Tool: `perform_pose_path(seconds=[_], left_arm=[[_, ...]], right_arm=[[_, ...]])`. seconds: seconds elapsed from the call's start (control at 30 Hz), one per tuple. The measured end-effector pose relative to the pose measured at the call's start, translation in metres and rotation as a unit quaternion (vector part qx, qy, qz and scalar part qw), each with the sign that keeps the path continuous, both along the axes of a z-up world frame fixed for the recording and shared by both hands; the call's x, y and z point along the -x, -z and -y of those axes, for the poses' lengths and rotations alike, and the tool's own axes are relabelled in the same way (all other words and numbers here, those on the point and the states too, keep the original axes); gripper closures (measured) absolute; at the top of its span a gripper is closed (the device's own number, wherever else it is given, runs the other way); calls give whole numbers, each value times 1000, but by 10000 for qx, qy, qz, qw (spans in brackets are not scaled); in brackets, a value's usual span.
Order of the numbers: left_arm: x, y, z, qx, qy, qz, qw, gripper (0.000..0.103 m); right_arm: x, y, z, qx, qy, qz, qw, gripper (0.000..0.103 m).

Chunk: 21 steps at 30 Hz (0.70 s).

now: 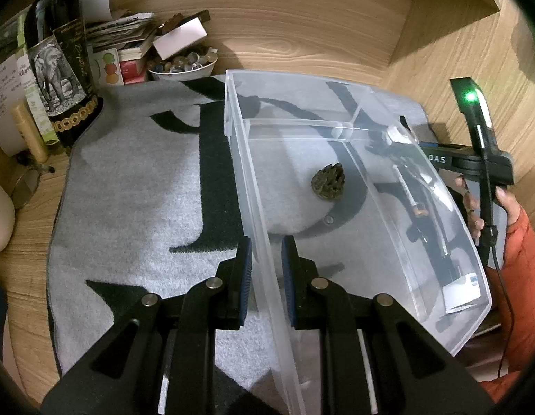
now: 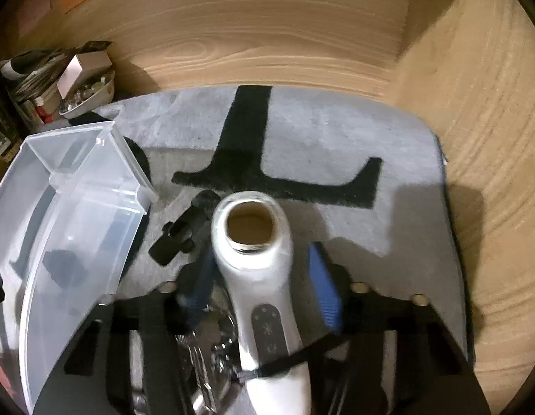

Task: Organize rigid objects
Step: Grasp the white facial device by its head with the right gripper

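A clear plastic bin with a divider stands on the grey mat. My left gripper is shut on its near left wall, one pad on each side. A small brown carved piece lies inside the bin. In the right wrist view my right gripper straddles a white handheld device with a round open mouth. The right pad stands apart from the device, and the left one is blurred close to it. A black clip-like object lies just left of the device, beside the bin.
A dark bottle with an elephant label, a bowl of glass stones and stacked papers crowd the back left. Wooden walls close the back and right. A hand in an orange sleeve holds the right gripper's handle beyond the bin.
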State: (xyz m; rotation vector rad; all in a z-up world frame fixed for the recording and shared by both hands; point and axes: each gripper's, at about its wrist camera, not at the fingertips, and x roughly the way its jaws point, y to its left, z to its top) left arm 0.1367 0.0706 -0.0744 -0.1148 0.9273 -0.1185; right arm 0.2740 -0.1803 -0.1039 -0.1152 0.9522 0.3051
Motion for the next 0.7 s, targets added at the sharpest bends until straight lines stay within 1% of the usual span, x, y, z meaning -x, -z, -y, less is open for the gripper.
perform_pose_path(seconds=[0.03,0.13,0.23,0.47,0.6,0.7], left_arm=[[0,0,0,-5,-3,-2,10000,86],[0,0,1,-29,-8,-4,10000,86],[0,0,1,-53,-7,-2,10000,86],[-1,0,1,-73,-11,7,10000,86],[-1,0,2,-94,-19,24,10000,86],[-2,0,1,-91,-18,26,10000,86]], right_arm=[[-1,2,-1,28,-3,-35,10000,66],[4,-1,-2,90,-3,107,9999,66],[11,-9,2,27,50,295,9995,66],[30,-54,15,-202,237,977,9947,67],[38,-83,16,-263,255,1436,9890,67],[47,-103,15,-375,211,1701,9845,67]])
